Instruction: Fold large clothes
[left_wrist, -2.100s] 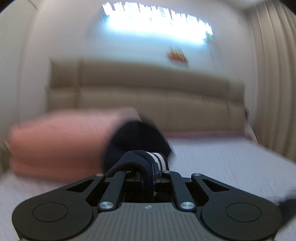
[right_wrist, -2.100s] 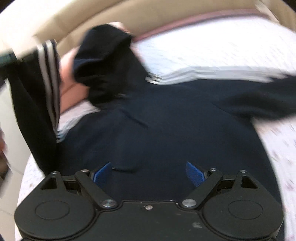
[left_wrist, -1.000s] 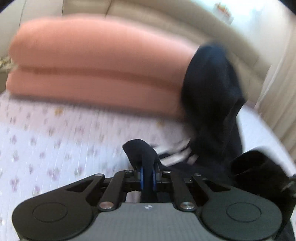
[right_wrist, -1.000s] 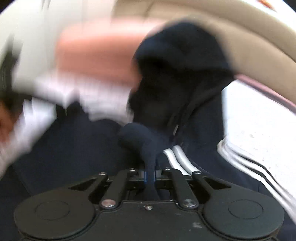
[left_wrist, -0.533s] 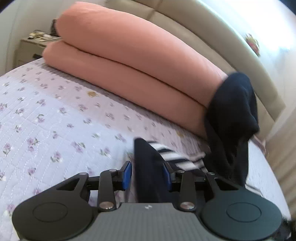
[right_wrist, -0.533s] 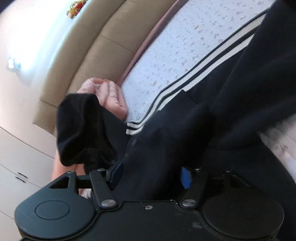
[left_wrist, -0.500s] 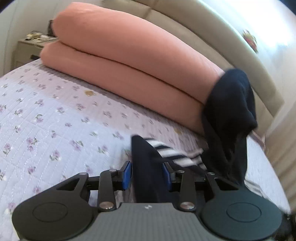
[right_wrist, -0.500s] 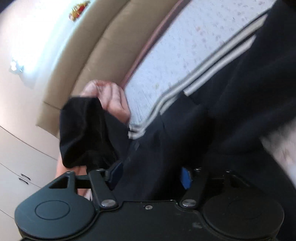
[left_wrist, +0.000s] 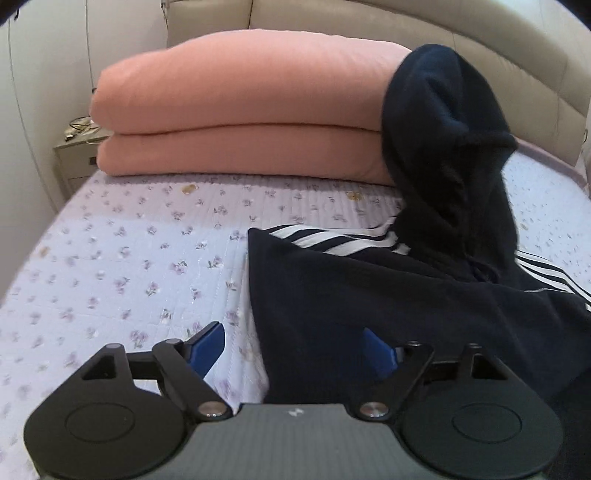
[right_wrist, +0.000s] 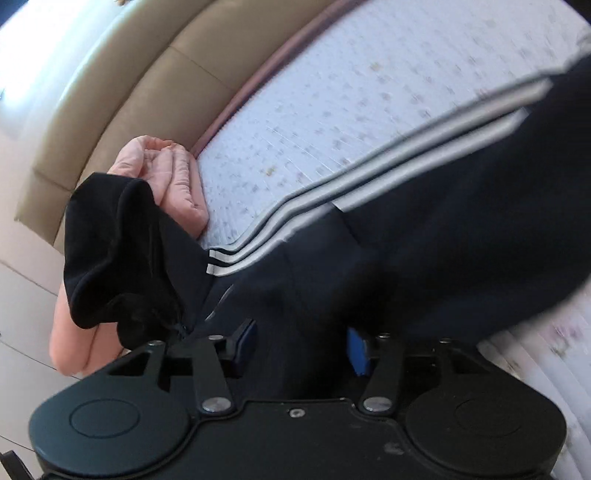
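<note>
A dark navy hoodie (left_wrist: 388, 291) with white sleeve stripes (left_wrist: 343, 238) lies on the floral bedspread (left_wrist: 122, 266). Its hood (left_wrist: 443, 122) leans up against the folded pink duvet (left_wrist: 240, 110). My left gripper (left_wrist: 295, 347) is open, its blue pads either side of the hoodie's left folded edge, which lies loose between them. In the right wrist view the hoodie (right_wrist: 424, 258) fills the foreground, its striped sleeve (right_wrist: 369, 188) stretching right. My right gripper (right_wrist: 301, 343) is open with dark cloth lying between the jaws.
A beige padded headboard (left_wrist: 480, 48) runs behind the duvet. A grey nightstand (left_wrist: 74, 155) stands at the far left by the wall. The bedspread (right_wrist: 351, 92) extends past the sleeve toward the headboard (right_wrist: 147, 85). The duvet's end (right_wrist: 173, 173) shows beside the hood (right_wrist: 118, 251).
Both grippers were shut on hoodie folds a second ago, carrying them over the bed. Since then both have opened wide and the cloth has settled flat on the bedspread.
</note>
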